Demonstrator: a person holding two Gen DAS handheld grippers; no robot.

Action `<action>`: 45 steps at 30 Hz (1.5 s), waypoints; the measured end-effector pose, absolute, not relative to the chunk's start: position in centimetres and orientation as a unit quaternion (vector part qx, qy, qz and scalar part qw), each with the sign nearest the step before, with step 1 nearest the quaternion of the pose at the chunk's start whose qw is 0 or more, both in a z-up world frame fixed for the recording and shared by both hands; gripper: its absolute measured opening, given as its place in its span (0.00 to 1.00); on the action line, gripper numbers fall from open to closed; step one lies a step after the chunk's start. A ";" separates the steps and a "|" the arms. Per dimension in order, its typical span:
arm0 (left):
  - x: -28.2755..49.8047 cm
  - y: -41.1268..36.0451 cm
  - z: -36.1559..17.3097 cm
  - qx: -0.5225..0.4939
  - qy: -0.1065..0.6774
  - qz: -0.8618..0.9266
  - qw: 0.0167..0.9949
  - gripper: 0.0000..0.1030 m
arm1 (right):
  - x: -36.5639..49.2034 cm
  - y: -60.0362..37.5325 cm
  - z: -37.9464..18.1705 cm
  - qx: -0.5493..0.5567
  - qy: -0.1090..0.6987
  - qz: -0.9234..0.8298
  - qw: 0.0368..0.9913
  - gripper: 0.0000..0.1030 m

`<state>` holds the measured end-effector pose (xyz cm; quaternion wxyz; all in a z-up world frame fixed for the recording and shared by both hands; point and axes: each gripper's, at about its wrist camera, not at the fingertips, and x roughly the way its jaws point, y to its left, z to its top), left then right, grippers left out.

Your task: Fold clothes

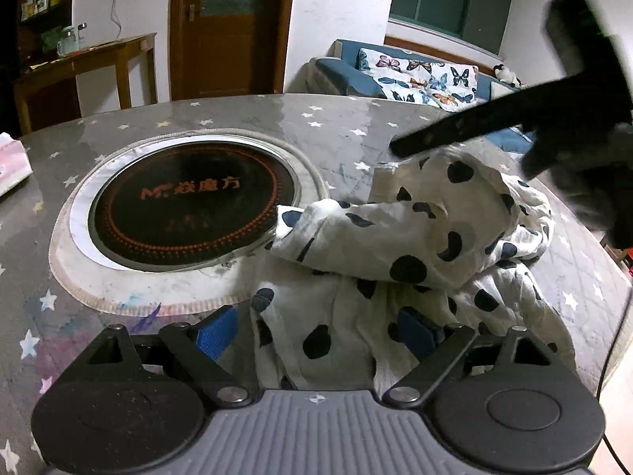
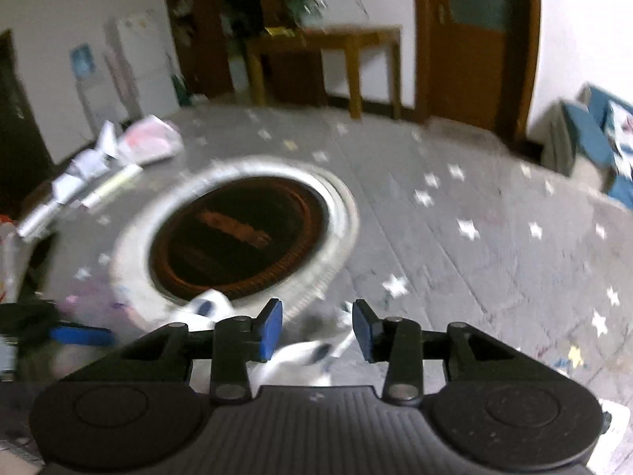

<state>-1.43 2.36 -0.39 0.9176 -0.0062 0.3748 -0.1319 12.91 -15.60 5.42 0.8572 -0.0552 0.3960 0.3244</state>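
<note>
A white garment with dark spots lies crumpled on the grey star-print tablecloth, right of the round cooktop. My left gripper is open at the garment's near edge, with cloth lying between its blue pads. A dark finger of the right gripper hangs blurred over the far side of the garment. In the blurred right wrist view, my right gripper is open above a white fold of the garment, with nothing pinched. A blue pad of the left gripper shows at the left edge.
A black round cooktop with a white fabric ring is set into the table. A tissue pack lies at the left; papers and a pen lie beyond the cooktop. A blue sofa and a wooden side table stand behind.
</note>
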 end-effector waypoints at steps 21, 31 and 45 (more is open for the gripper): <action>1.9 0.5 0.9 -0.001 0.356 -0.174 0.918 0.87 | 23.5 -11.7 11.7 -0.120 0.261 0.268 0.920 0.05; 4.5 0.0 0.7 -0.004 0.360 -0.168 0.918 0.87 | 25.0 -18.2 9.7 -0.091 0.312 0.188 0.927 0.23; 3.0 -4.3 0.6 0.018 0.366 -0.230 0.902 0.87 | 16.8 -26.1 0.6 -0.121 0.449 0.129 0.876 0.33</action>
